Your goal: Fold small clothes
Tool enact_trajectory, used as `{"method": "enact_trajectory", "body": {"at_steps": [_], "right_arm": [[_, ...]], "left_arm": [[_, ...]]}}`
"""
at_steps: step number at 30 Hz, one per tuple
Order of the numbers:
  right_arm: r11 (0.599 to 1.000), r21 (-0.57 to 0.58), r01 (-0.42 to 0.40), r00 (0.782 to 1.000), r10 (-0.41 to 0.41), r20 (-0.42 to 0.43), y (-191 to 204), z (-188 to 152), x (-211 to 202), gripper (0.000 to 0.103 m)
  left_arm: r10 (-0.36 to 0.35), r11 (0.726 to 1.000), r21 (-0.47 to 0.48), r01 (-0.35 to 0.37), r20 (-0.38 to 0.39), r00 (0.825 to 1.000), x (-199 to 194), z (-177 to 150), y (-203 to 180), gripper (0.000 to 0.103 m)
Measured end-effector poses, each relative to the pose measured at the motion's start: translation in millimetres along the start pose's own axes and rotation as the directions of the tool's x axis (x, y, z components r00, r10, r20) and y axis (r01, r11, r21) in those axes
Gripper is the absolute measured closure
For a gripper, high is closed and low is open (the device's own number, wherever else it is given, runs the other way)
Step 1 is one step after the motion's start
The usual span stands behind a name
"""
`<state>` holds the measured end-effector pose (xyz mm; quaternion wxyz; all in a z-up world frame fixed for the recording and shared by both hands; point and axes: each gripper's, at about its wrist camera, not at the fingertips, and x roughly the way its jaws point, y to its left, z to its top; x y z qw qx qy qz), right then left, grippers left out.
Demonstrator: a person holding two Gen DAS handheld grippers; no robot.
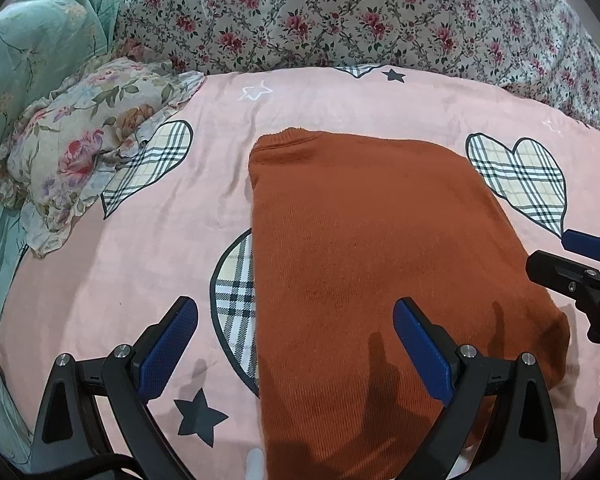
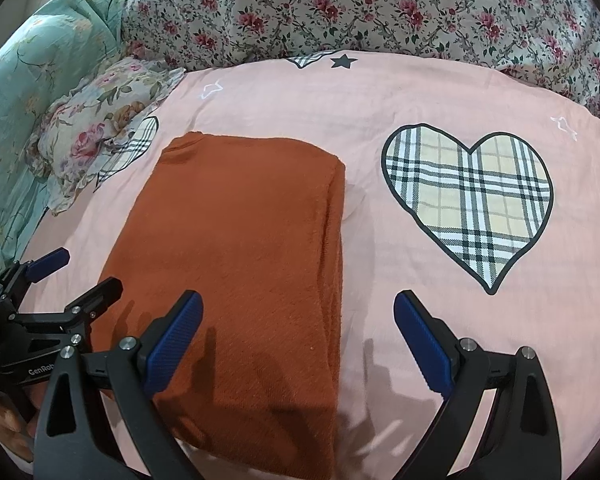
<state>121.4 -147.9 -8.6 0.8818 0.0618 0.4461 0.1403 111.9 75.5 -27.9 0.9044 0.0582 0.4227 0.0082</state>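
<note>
Orange sweater (image 1: 360,248) flat on the pink sheet (image 1: 160,208), already doubled into a long strip, long axis running away from both tongs toward the floral quilt (image 1: 340,8). Near end of the strip right under the fingertips, far end with the collar well up the bed.

Left gripper (image 1: 296,340) spread wide, empty, hovering over the near left edge: one pad above the sheet, the other above the knit. Right gripper (image 2: 298,336) likewise spread wide, empty, straddling the near right edge, where the stacked layers show as a thick fold line.

Both equally near; neither touching cloth, as far as visible. Probably next: pinch the two near corners, one each, and carry them straight ahead along the long axis to halve the strip. Pillow (image 1: 80,148) to the far left, clear of that path.
</note>
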Motion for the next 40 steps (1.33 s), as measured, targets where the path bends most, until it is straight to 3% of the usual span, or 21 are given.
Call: {"method": "enact_trajectory", "body": {"at_steps": [40], "right_arm": [[1.0,0.014,0.001,1.0,0.0,-0.009,-9.3,4.2,6.8,0.007]], "left_arm": [[-0.024,1.0,-0.016,0.024,-0.019,1.0,9.4,7.2,4.9,0.004]]}}
